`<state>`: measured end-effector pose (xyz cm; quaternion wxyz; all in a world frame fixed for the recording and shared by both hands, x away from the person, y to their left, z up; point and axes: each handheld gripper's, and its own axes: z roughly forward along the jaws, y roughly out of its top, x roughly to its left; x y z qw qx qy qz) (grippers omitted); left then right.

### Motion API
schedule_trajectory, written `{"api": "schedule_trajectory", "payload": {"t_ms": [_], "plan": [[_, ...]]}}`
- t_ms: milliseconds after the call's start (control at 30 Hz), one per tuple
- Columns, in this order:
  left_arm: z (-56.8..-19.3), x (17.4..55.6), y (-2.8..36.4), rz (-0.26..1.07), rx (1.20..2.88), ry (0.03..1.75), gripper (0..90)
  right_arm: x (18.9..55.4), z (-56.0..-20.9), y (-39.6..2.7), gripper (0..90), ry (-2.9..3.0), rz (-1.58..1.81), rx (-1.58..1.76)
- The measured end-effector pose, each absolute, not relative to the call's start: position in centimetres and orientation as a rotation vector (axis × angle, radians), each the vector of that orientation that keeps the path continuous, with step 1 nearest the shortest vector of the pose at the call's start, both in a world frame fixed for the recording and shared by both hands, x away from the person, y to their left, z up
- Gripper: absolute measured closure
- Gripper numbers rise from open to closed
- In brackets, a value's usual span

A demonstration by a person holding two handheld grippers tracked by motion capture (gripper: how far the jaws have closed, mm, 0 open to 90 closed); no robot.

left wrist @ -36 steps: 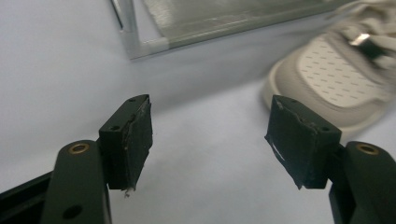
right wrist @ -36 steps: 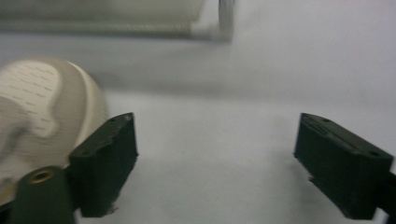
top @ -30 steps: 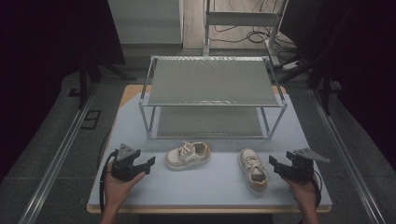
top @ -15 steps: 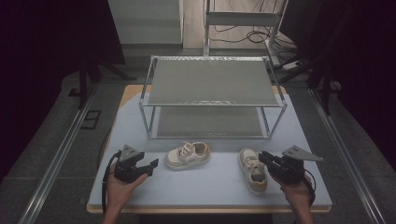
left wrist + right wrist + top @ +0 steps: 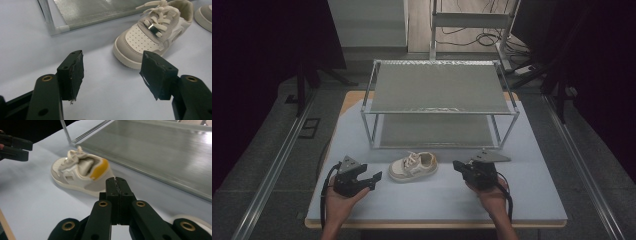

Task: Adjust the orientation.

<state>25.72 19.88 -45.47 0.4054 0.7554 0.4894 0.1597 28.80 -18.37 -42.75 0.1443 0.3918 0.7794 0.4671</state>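
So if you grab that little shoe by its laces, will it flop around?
Probably. The shoe looks small and light, so it should lift easily, but its loose laces would likely let it dangle and swing. The padded heel collar seems soft and may squash under the pads; the flat sole should slide, not roll.
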Motion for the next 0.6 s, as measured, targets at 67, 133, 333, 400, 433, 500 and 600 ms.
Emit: {"api": "schedule_trajectory", "payload": {"t_ms": [67,133,333,400,433,500,600], "plan": [[-45.6,25.7,19.8,0.399,1.91,1.234,35.3,29.3,-43.1,-17.3,89.1,2.264,1.331,1.129],[-45.6,25.7,19.8,0.394,1.917,1.233,35.2,29.9,-43.6,-16.4,89.0,2.281,1.307,1.148],[-45.5,25.6,19.9,0.411,1.901,1.252,33.6,31.6,-44.7,-14.5,89.1,2.285,1.27,1.179],[-45.5,25.6,20.2,0.406,1.892,1.256,33.7,32.1,-45.0,-14.1,89.1,2.287,1.246,1.187],[-45.5,25.6,20.2,0.404,1.889,1.258,33.7,32.2,-45.2,-14.0,89.1,2.287,1.238,1.188],[-45.5,25.5,20.3,0.4,1.883,1.261,33.8,32.6,-45.5,-13.7,89.0,2.283,1.22,1.205],[-45.5,25.5,20.3,0.396,1.886,1.259,33.9,33.2,-46.0,-13.4,89.0,2.28,1.195,1.226]]}}
